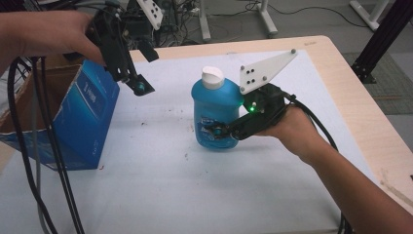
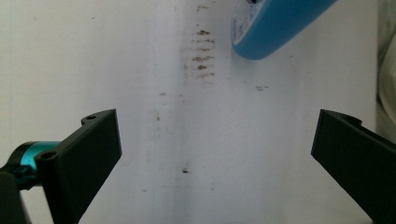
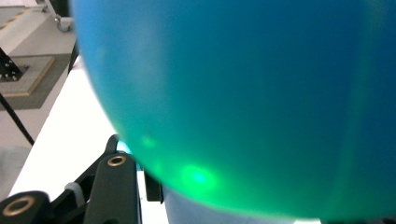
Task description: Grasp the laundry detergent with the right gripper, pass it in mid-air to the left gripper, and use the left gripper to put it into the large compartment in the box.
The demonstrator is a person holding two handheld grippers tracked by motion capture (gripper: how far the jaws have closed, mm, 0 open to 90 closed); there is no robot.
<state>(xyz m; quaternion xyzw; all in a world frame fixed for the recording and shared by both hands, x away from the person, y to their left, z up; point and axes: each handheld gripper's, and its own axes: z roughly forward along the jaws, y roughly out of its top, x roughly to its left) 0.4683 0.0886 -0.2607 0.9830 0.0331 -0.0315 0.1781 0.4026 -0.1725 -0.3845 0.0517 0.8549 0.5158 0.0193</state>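
A blue bottle (image 1: 214,109) with a white cap (image 1: 213,77) stands upright on the white table cover (image 1: 195,195). My right gripper (image 1: 221,132) comes in from the right and is shut on the bottle's lower body. In the right gripper view the bottle (image 3: 243,93) sits close up, with one black finger (image 3: 114,191) at its lower left. My left gripper (image 1: 144,68) hangs above the table's left side, beside the blue box (image 1: 83,117), pointing down. Its jaws stand wide open with nothing between them (image 2: 215,154). The bottle's base (image 2: 275,23) shows at the top of the left gripper view.
The blue cardboard box has a brown inside and stands tilted at the left table edge. Black cables (image 1: 29,161) hang down in front of it. Small brown stains (image 2: 201,51) mark the white cover. The wooden table edge (image 1: 370,112) runs along the right.
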